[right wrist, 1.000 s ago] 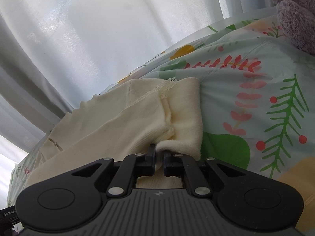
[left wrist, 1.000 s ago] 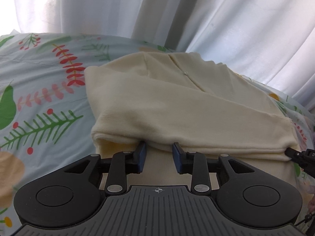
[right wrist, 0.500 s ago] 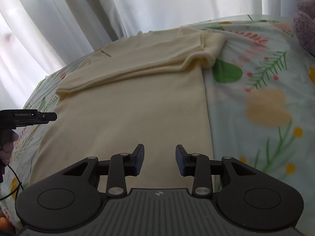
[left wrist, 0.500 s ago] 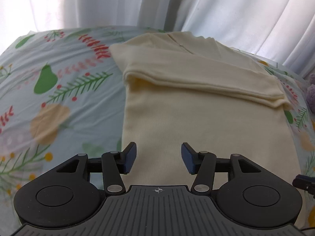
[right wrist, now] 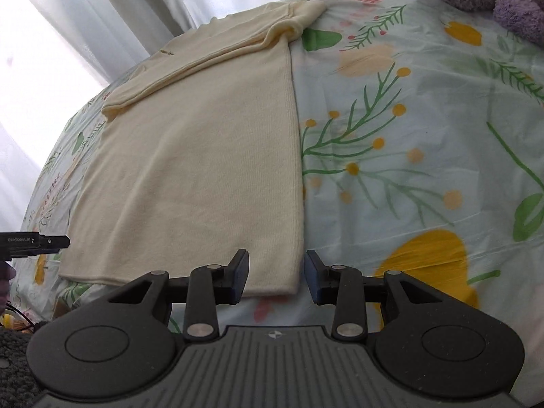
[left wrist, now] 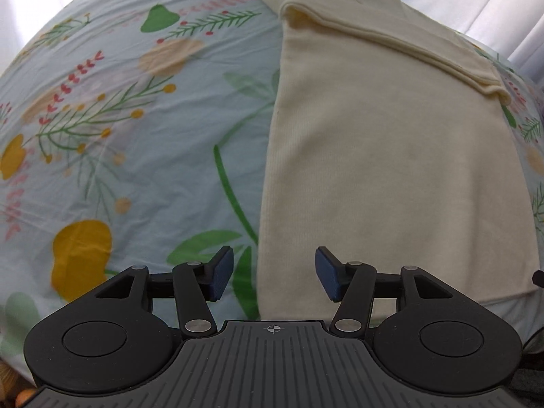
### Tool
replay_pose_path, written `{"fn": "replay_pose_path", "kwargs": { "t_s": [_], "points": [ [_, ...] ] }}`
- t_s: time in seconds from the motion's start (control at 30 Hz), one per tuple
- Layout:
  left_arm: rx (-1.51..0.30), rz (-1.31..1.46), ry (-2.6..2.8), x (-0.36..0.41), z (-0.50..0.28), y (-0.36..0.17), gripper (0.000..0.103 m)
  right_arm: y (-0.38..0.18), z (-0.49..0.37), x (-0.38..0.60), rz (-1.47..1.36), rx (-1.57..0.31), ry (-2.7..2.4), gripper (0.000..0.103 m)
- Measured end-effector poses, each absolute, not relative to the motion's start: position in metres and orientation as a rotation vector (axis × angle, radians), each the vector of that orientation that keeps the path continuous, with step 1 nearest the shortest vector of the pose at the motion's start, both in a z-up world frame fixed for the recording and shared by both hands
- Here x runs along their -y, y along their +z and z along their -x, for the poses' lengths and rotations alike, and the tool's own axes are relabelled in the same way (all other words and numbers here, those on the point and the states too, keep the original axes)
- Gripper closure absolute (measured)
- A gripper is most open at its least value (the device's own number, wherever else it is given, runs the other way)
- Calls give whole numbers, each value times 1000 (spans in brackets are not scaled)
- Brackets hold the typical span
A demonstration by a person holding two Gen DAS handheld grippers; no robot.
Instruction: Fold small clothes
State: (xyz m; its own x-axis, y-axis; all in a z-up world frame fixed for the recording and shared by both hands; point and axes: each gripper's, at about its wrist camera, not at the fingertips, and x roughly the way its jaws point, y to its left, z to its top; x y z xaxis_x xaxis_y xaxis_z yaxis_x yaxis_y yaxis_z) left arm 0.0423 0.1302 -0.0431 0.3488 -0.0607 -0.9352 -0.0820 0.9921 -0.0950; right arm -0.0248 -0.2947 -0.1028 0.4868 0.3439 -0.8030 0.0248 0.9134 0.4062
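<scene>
Both of our grippers have drawn back from the far fold to the near hem since half a second ago, and each now hangs with its fingers spread wide, gripping nothing. We see the cream-coloured ribbed knit sweater [left wrist: 391, 156] lying flat on the bed's floral-print sheet [left wrist: 129, 142], its long axis running away from us towards the curtained far edge, with the top part already folded down across it there. Our left gripper [left wrist: 273, 273] straddles the sweater's near-left corner — the side edge passes between its fingers. Our right gripper [right wrist: 276, 273] sits likewise at the near-right corner, where the hem meets the right edge. We judge that each corner lies just ahead of its own gripper, so the next fold likely starts from both near corners — lifted away along the long axis.
</scene>
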Motion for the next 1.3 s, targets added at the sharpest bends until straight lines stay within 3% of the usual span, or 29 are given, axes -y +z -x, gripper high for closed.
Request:
{"fn": "replay_pose_path", "kwargs": {
  "t_s": [0.07, 0.2, 0.3, 0.37, 0.5, 0.67, 0.87, 1.07, 1.3],
  "points": [
    [-1234, 169, 2, -135, -37, -47, 50, -105, 24, 294, -403, -1053, 214, 69],
    [-1243, 209, -18, -140, -33, -51, 57, -107, 23, 291, -419, -1053, 211, 84],
    [-1256, 222, -51, -140, -33, -51, 70, -108, 23, 292, -439, -1057, 204, 92],
    [-1259, 202, -66, -138, -34, -51, 70, -108, 22, 293, -451, -1056, 204, 94],
    [-1279, 231, -106, -139, -37, -52, 94, -108, 21, 295, -492, -1054, 207, 96],
    [-1232, 311, -158, -146, -42, -38, 95, -100, 16, 300, -601, -1014, 234, 97],
    [-1031, 426, -192, -152, -79, 3, 95, -85, -19, 303, -700, -914, 246, 98],
    [-910, 334, -101, -148, -143, 12, 95, -71, -81, 301, -606, -806, 180, 98],
    [-895, 258, -27, -143, -200, -25, 94, -73, -136, 285, -370, -723, 71, 98]
  ]
}}
